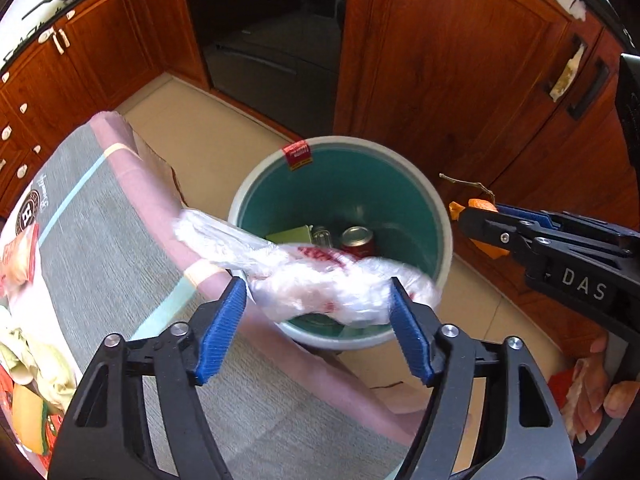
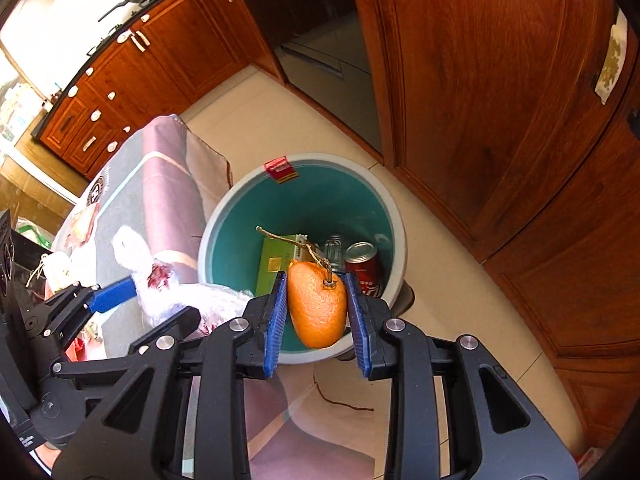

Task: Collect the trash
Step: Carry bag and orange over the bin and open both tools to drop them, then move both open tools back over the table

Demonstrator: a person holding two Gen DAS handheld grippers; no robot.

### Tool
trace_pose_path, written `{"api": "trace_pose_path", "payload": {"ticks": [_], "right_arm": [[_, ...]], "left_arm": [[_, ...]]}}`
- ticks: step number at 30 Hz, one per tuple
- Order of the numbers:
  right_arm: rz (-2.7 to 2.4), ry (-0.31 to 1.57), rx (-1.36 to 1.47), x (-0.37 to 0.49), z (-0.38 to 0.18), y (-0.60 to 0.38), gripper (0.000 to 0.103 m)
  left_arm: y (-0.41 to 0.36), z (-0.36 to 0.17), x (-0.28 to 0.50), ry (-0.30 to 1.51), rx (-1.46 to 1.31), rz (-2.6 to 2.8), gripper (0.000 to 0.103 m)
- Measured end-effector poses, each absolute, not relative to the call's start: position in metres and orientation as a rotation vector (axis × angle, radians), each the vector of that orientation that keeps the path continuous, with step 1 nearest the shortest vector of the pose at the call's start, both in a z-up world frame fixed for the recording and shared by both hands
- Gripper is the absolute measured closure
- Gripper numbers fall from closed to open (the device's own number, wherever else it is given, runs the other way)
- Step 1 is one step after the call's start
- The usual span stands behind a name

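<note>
Trash bin [image 1: 434, 216]: left wrist view, teal inside, on the floor just beside the desk [image 1: 100, 216]; a red can [image 1: 357, 241] and a green box [image 1: 289, 235] lie inside.
Left hand-held gripper [image 1: 316, 294]: spread wide, crumpled plastic wrapper [image 1: 320, 284] between its pads, over the near rim.
Right hand-held gripper [image 2: 317, 304]: right wrist view, clenched on an orange peel [image 2: 316, 308] with a stem, over the bin.
</note>
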State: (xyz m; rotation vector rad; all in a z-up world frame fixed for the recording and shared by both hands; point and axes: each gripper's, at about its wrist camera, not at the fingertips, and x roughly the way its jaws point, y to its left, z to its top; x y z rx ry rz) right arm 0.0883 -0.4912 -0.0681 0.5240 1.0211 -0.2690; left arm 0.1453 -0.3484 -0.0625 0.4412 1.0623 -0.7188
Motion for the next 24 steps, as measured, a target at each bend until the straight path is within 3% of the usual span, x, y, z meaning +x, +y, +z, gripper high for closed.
{"api": "trace_pose_path", "payload": {"ticks": [5, 14, 15, 16, 18, 24], "right_arm": [[-0.268, 1.039, 0.519, 0.097, -0.075, -0.493, 0.074], [-0.254, 1.072, 0.520, 0.111, -0.090, -0.488, 0.072], [-0.251, 1.079, 0.517, 0.113, -0.091, -0.487, 0.067], [-0.244, 1.081, 0.519, 0.115, -0.090, -0.486, 0.051], [-0.241, 1.078, 0.519, 0.116, -0.089, -0.483, 0.034], [-0.248, 1.089, 0.505, 0.119, -0.084, -0.474, 0.025]], "left_arm": [[-0.348, -0.068, 0.147, 1.064, 0.446, -0.703, 0.012], [-0.334, -0.072, 0.152, 1.087, 0.431, -0.698, 0.010], [-0.333, -0.074, 0.154, 1.092, 0.425, -0.696, 0.010], [-0.332, -0.074, 0.154, 1.097, 0.419, -0.694, 0.010], [-0.327, -0.074, 0.153, 1.103, 0.411, -0.691, 0.008], [-0.313, -0.074, 0.150, 1.117, 0.394, -0.686, 0.008]]}}
